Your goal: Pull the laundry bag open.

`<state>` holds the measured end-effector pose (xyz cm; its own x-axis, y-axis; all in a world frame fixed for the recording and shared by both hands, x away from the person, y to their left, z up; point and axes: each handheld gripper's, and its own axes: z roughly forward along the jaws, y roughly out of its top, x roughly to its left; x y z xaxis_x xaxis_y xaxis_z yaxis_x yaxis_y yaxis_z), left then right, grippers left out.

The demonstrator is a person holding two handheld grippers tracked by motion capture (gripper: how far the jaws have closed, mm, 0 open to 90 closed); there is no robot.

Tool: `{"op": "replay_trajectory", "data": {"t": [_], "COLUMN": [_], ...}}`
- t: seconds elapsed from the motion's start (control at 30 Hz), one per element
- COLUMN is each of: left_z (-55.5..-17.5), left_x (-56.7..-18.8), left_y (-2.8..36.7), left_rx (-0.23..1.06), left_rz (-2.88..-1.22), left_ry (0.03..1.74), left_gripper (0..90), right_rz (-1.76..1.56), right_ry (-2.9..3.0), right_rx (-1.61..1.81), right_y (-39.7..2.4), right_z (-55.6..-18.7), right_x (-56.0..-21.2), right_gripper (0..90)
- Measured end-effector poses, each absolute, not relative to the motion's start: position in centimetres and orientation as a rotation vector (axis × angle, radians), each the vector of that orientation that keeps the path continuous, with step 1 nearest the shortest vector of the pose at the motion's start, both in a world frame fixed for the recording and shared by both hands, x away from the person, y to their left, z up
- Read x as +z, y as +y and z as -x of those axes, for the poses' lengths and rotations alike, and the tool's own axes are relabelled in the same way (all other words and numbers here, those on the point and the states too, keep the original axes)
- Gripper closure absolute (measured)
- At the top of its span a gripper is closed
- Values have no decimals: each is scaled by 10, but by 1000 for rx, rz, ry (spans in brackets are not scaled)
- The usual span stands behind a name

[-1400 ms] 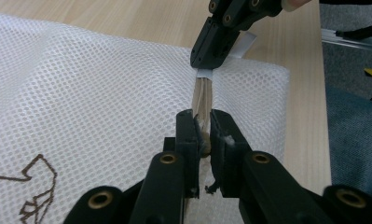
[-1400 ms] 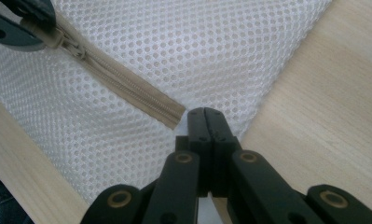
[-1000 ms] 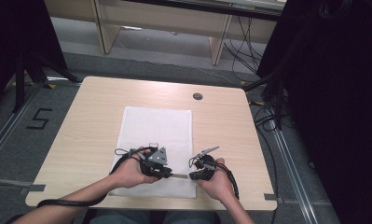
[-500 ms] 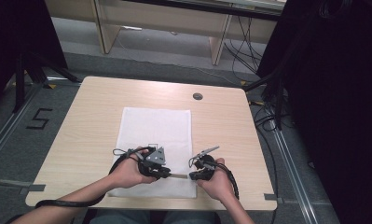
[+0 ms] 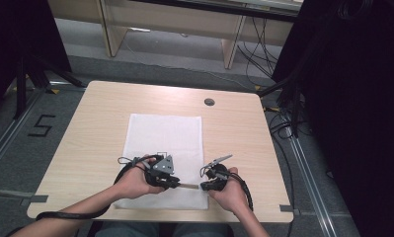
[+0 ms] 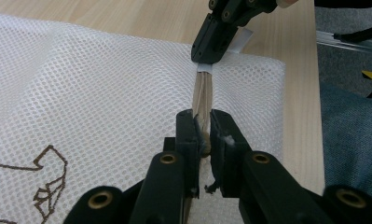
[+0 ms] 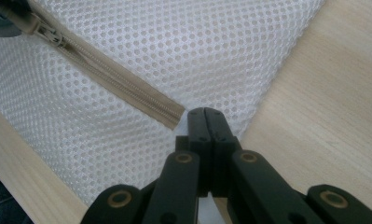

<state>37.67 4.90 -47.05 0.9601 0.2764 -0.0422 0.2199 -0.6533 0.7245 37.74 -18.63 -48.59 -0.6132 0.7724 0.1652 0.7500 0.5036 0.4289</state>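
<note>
Now zipper pull (image 6: 203,140) sits inside left gripper (image 6: 203,122)

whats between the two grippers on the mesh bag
A stretch of the beige zipper runs from the left gripper to the right gripper, over the white mesh bag; the left gripper view shows it best.

Table: we see a light wooden table (image 5: 100,123) with a round cable port (image 5: 209,102).
Floor: we find grey carpet (image 5: 150,61), a taped "5" (image 5: 40,126), loose cables (image 5: 256,42).
Behind: we note wooden furniture legs (image 5: 110,29), black curtains (image 5: 352,98).
</note>
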Motion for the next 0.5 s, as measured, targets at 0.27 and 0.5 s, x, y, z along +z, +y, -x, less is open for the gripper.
{"op": "replay_trajectory", "data": {"t": [0.27, 0.5], "left_z": [-376, -377], "left_x": [-470, -469], "left_y": [54, 57], "left_rx": [92, 95], "left_rz": [-2299, -2311], "left_ry": [356, 338], "left_gripper": [820, 820], "right_rz": [-1359, -1341], "right_ry": [2683, 2684], "right_rx": [727, 737], "right_y": [-186, -187], "right_z": [-377, -378], "right_x": [-486, -486], "right_gripper": [900, 900]}}
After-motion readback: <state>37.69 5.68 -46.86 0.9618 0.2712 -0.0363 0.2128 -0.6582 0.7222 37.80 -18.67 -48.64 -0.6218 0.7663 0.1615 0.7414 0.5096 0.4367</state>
